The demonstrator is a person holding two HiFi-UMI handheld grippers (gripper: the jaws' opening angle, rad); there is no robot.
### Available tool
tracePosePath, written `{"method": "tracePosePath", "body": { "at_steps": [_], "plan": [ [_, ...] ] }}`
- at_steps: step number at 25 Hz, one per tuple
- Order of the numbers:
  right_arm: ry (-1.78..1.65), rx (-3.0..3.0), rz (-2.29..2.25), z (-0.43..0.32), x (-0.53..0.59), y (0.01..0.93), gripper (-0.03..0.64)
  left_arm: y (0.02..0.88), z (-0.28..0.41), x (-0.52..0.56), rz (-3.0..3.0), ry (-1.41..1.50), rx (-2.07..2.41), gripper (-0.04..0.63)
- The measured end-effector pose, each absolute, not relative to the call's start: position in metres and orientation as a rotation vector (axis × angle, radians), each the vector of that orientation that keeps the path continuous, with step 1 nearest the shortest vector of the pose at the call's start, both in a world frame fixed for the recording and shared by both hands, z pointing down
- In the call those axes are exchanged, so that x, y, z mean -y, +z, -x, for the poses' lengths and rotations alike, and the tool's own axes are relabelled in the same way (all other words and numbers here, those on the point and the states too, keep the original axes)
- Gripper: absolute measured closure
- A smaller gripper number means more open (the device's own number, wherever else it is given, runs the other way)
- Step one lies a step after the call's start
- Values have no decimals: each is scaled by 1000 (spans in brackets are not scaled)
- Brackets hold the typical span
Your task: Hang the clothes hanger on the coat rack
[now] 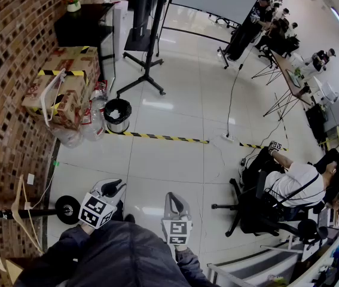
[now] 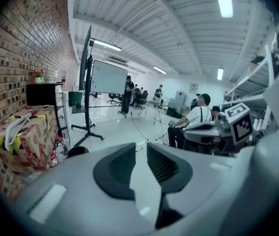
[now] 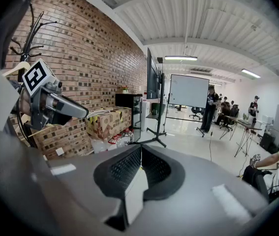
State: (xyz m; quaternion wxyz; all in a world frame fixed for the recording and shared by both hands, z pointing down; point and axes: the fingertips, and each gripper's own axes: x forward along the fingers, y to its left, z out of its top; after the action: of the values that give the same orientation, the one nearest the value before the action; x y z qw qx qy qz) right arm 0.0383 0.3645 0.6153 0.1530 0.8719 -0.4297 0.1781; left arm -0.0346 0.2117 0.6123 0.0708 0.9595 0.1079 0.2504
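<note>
Two pale wooden hangers [image 1: 20, 211] hang on the black coat rack [image 1: 11, 213] against the brick wall at the lower left of the head view; its round base [image 1: 67, 209] rests on the floor. My left gripper [image 1: 116, 186] is just right of that base, shut with nothing between its jaws. My right gripper [image 1: 175, 201] is beside it, shut and empty too. In the right gripper view the rack's hooked top [image 3: 28, 26] rises at the upper left, behind the left gripper [image 3: 75, 113]. In their own views the left gripper [image 2: 141, 154] and the right gripper [image 3: 140, 154] hold nothing.
Taped cardboard boxes [image 1: 61, 88] and water bottles [image 1: 94, 115] stand by the wall, with a black bin [image 1: 117, 115] beside them. A screen stand [image 1: 145, 46] and striped floor tape [image 1: 163, 138] lie ahead. A person sits on an office chair [image 1: 289, 187] at the right.
</note>
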Motion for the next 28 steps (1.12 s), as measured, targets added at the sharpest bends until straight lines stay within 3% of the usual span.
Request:
{"method": "tracePosePath", "body": {
  "at_steps": [17, 28],
  "plan": [
    [452, 1377, -2354, -205, -168, 605, 607, 603, -118, -40, -2904, 705, -200, 526],
    [361, 1696, -2100, -251, 18, 596, 607, 597, -137, 101, -2849, 663, 146, 525]
  ]
}}
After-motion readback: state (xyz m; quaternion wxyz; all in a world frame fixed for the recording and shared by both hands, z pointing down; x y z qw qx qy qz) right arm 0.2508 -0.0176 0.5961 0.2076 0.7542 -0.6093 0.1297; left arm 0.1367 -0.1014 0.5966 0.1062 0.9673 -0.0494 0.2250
